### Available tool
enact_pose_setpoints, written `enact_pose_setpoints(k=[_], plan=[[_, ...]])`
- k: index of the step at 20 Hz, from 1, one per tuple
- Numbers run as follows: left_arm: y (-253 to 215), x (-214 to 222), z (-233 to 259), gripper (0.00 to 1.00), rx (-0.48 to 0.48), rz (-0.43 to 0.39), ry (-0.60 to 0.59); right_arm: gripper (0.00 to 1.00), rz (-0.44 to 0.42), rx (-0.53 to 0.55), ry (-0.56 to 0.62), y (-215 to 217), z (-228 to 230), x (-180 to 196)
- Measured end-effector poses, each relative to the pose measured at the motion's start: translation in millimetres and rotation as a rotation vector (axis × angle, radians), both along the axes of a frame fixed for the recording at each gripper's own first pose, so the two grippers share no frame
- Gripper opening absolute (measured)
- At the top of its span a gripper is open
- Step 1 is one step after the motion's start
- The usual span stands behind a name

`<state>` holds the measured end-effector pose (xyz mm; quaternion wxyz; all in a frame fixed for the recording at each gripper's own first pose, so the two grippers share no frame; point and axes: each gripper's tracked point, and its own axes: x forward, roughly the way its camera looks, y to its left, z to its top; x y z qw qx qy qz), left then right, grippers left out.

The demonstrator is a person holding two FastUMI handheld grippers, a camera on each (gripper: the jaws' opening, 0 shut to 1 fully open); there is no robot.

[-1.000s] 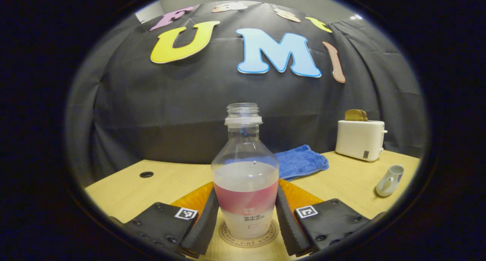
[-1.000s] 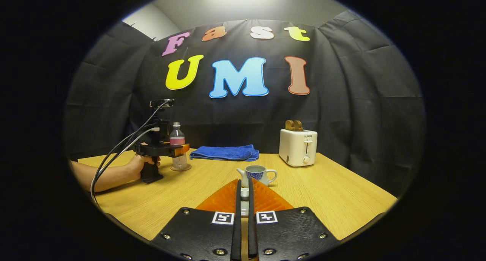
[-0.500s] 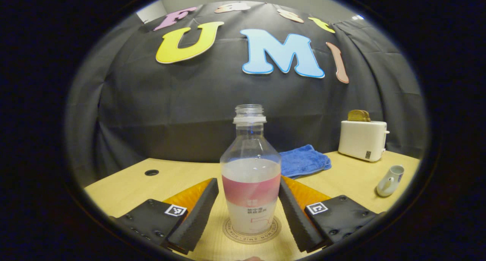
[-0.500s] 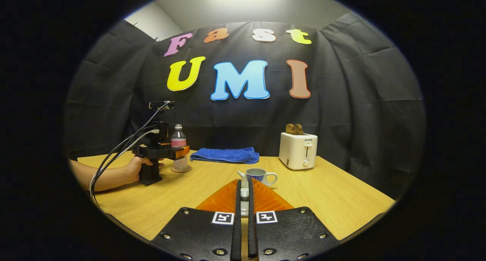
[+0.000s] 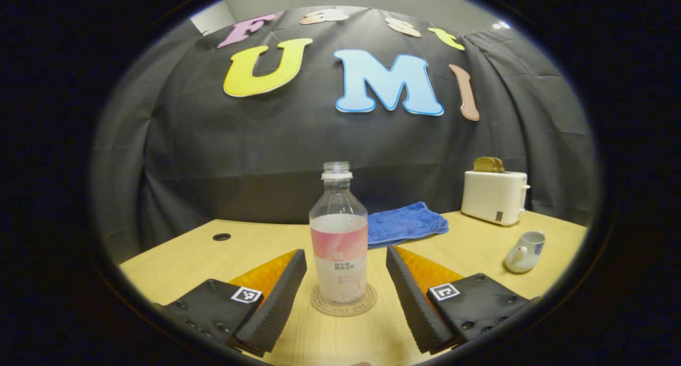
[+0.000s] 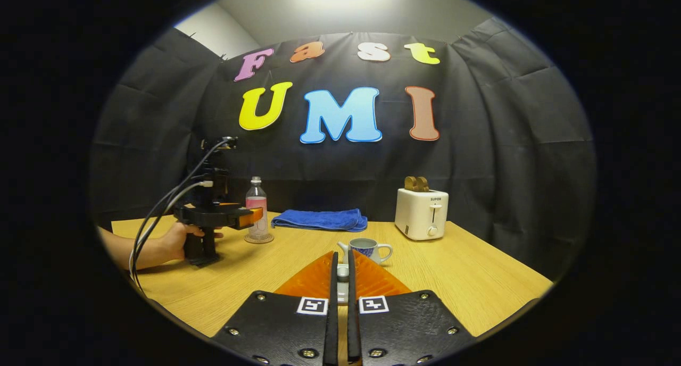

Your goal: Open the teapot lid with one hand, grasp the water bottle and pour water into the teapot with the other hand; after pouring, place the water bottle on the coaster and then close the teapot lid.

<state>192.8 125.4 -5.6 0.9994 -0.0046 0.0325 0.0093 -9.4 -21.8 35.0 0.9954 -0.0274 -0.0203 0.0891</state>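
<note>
The bottle (image 5: 339, 238) is standing upright on the round coaster (image 5: 343, 306), uncapped, partly filled, with a pink band around its middle. The left gripper (image 5: 346, 259) is sitting wide open, its fingers (image 5: 276, 297) flanking the bottle on both sides and touching nothing. In the right gripper view that same gripper (image 6: 250, 216) is showing at the left of the table, a hand (image 6: 178, 238) wrapping its handle and cables looping off behind it, the bottle (image 6: 256, 209) just beyond its tips.

The right gripper (image 6: 340, 273) is staying low over the table (image 6: 468, 281), fingers pressed almost together on a small pale piece, seemingly the lid (image 6: 343, 272); I cannot tell more about it. Just past the tips the teapot (image 6: 366, 249) is standing open, white with blue pattern, spout left and handle right. In the left gripper view the teapot (image 5: 524, 251) is sitting far right, well apart from the bottle.

The table (image 5: 213, 259) is pale wood with a cable hole (image 5: 221, 236) near its back edge. A blue towel (image 6: 319, 219) is lying folded against the black cloth wall, and a white toaster (image 6: 423, 213) with bread (image 6: 415, 183) in its slots is standing to the towel's right. A ceiling light is glaring overhead.
</note>
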Motion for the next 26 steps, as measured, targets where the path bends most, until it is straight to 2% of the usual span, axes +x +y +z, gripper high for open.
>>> enact_pose_setpoints(k=[4,7,10,14,21,26], plan=[[-18.7,-59.1,19.3,1.00,-0.022,-0.022,-0.049,0.07,-0.003,0.001,-0.062,-0.5,21.8,45.1],[-39.0,-99.4,32.5,1.00,-0.053,-0.064,-0.109,0.07,-0.014,0.029,-0.023,3.0,10.2,93.7],[-51.8,-125.0,43.6,1.00,-0.019,-0.096,-0.135,0.07,-0.058,-0.001,-0.013,-2.0,6.2,136.2],[-49.4,-138.9,52.3,1.00,0.059,-0.090,-0.165,0.07,-0.098,0.022,0.015,-11.2,-9.1,177.4],[-44.7,-132.1,31.1,1.00,0.000,-0.099,-0.121,0.07,-0.106,0.038,0.065,-10.7,-23.2,189.6],[-51.4,-128.7,26.4,1.00,-0.003,-0.102,-0.108,0.07,-0.124,0.037,0.096,-13.6,-34.2,195.0]])
